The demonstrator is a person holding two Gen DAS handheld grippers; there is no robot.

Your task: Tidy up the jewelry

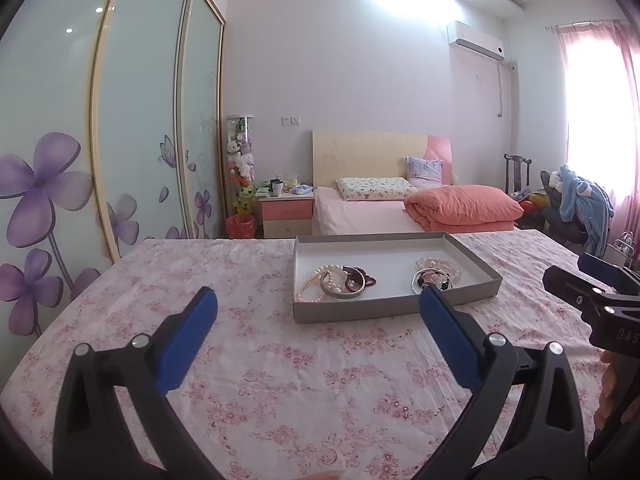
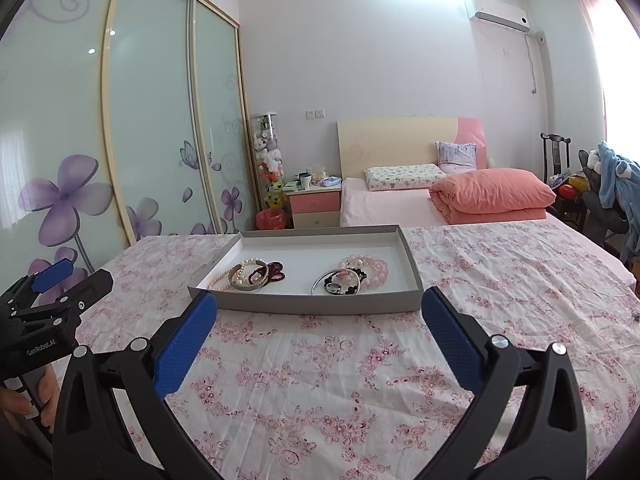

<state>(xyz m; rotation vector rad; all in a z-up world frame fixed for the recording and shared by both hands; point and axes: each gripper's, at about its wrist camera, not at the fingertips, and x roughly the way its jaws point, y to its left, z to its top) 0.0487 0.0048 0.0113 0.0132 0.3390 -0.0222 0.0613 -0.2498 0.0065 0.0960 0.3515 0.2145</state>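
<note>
While both grippers hang short of the tray (image 2: 304,306), nothing is held. Left gripper (image 1: 318,300): blue-padded fingers (image 1: 188,336) spread wide, empty. Right gripper (image 2: 319,304): fingers (image 2: 186,340) likewise spread wide, empty.

Location: shallow grey tray with white floor, lying on the floral bedspread (image 2: 340,380). Jewelry sits inside in two heaps, well apart. Left heap: pearl strand (image 2: 240,276), silver bangle (image 2: 248,282), dark red beaded piece (image 2: 274,272), all touching and partly interlaced. Right heap: pink bead bracelets (image 2: 370,270) against a dark bead bracelet (image 2: 344,284) and a thin silver hoop (image 2: 320,280); a small ring-like item among them is too small to identify.

Handling, judged: all pieces light. Bead strands are limp and will drape and swing; the round beads are likely slippery under the pads, so pinch across the strand, not on one bead. Bangle is rigid; take it across the band at its free edge. Tangled pieces may drag neighbours up. Tray looks like thin card and may slide on the soft bed.

Writing: "GenRobot.AI" reads on the left gripper body in the right wrist view; "DAS" partly legible on the right gripper body (image 1: 600,304) in the left wrist view. No labels seen on tray or jewelry.
</note>
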